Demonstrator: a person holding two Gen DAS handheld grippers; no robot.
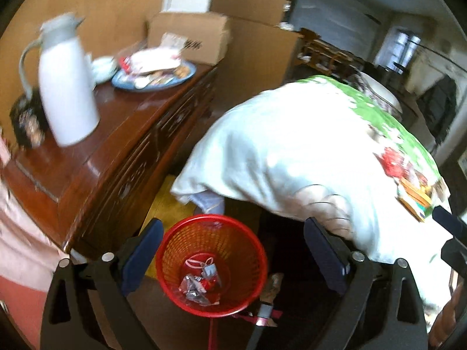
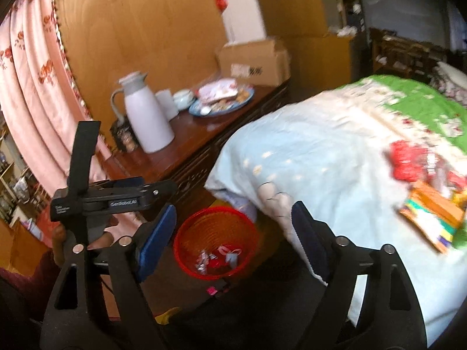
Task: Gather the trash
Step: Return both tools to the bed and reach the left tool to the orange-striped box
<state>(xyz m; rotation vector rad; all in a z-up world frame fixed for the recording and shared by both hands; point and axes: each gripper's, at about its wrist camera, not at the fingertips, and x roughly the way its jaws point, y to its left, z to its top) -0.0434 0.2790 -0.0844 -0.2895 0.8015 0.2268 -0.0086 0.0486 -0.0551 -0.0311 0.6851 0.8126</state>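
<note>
Trash here is of two lots: wrappers [image 1: 201,284] already in the red basket [image 1: 211,262], and loose packets [image 2: 420,175] on the bed [image 2: 321,160].

My left tool [image 1: 233,258] stands wide and holds nothing; the basket lies between its fingers, below them on the floor. My right tool [image 2: 233,239] is likewise wide and empty, with the basket at 12 o'clock just beyond its fingertips.

Handling, by my judgement: the wrappers are thin foil and film, very light, soft and slippery, so they will crumple, not break. Take each by a raised edge or crumpled corner, not flat.

Appearance: silver and red scraps at the basket bottom. On the bed, at 3 o'clock from the right tool, lie a red crinkled packet and an orange-green flat pack [image 2: 432,213]; blur hides their print.

Further out, at 10 o'clock, the wooden worktop [image 2: 189,134] carries a white jug [image 2: 146,116], a plate [image 2: 221,105] of snacks and a cardboard box [image 2: 254,61].
</note>
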